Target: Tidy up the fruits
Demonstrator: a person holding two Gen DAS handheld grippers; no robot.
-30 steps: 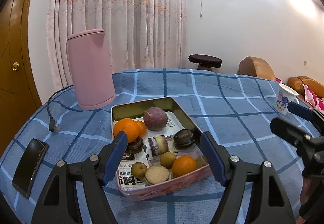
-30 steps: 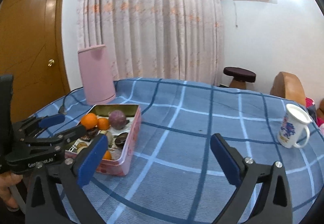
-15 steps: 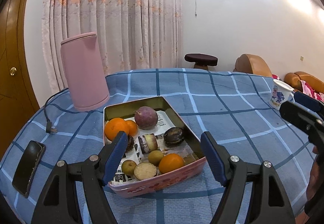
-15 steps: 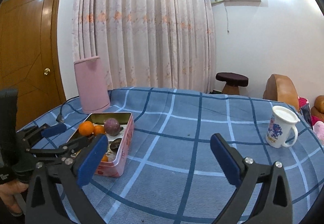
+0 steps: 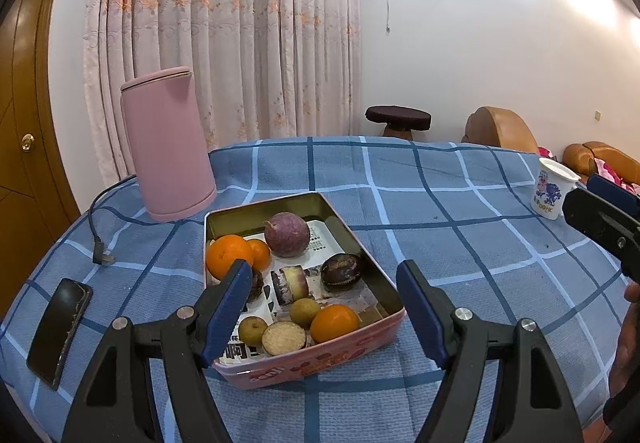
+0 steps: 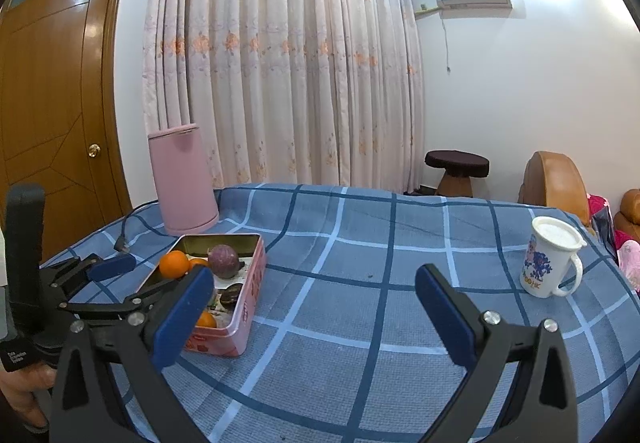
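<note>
A pink tin [image 5: 320, 363] on the blue checked tablecloth holds several fruits: a purple round fruit [image 5: 287, 234], oranges [image 5: 229, 255], dark passion fruits [image 5: 341, 271], small brown fruits [image 5: 304, 310] and cut pieces. My left gripper [image 5: 322, 313] is open and empty, hovering just above the tin's near end. In the right wrist view the tin [image 6: 248, 307] lies to the left. My right gripper [image 6: 312, 315] is open and empty over bare cloth, right of the tin.
A pink kettle [image 5: 168, 143] stands behind the tin, its cord and plug [image 5: 100, 255] to the left. A black phone [image 5: 58, 331] lies at the left edge. A white lidded mug [image 6: 550, 263] stands at the right. The table drops off beyond.
Both grippers have pulled back and risen slightly; the tin looks a little farther and more centred in the left view. Both stay open and empty.
</note>
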